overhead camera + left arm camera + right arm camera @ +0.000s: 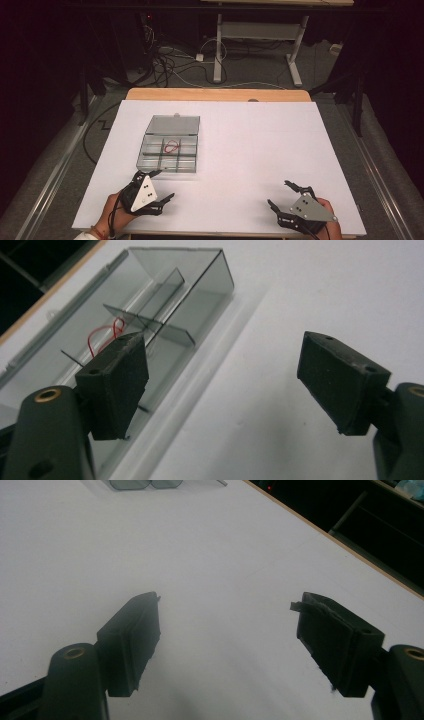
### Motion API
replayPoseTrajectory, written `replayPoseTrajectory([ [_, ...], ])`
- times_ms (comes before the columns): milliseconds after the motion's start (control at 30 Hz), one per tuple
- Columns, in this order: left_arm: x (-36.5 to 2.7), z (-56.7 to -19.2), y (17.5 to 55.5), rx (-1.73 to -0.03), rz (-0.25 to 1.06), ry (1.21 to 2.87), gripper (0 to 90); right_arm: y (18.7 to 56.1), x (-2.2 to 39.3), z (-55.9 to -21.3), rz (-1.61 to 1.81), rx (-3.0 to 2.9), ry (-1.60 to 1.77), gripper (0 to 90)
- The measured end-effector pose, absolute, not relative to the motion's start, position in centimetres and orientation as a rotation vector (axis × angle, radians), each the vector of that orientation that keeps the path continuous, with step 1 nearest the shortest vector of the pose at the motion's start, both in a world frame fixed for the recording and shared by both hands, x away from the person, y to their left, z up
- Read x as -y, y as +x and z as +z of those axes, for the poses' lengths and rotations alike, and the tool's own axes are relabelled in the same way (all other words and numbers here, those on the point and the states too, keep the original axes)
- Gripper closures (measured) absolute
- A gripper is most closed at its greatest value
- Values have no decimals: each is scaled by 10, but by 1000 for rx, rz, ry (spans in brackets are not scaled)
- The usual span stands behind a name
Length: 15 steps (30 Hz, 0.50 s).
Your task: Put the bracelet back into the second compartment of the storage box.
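Note:
A clear plastic compartment box (168, 151) lies open on the white table, its lid (173, 125) folded back flat. A red loop of wire (172, 146) rests in one middle compartment; it shows as a red loop of wire (106, 335) in the left gripper view, with the box (165, 315) just ahead. My left gripper (161, 185) stands open at the front left, just below the box's near edge, holding nothing. My right gripper (281, 194) is open at the front right over bare table, well away from the box. Its jaws (227, 630) are empty.
The white sheet (260, 150) covers a wooden table whose far edge (215, 94) shows. Beyond it are cables on the floor (165, 65) and the legs of another desk (218, 50). A metal rail (55, 175) runs along the left side.

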<state>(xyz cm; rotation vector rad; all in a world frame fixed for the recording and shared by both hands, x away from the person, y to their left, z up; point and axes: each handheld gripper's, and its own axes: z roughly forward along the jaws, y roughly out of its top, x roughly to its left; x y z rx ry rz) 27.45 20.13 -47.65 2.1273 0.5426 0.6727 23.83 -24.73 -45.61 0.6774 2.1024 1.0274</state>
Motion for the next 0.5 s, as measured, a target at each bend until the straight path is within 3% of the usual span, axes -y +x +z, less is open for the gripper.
replayPoseTrajectory([
  [500,-205,-483,271,-595,660,2144,196,235,249,-453,1031,-2091,667,258],
])
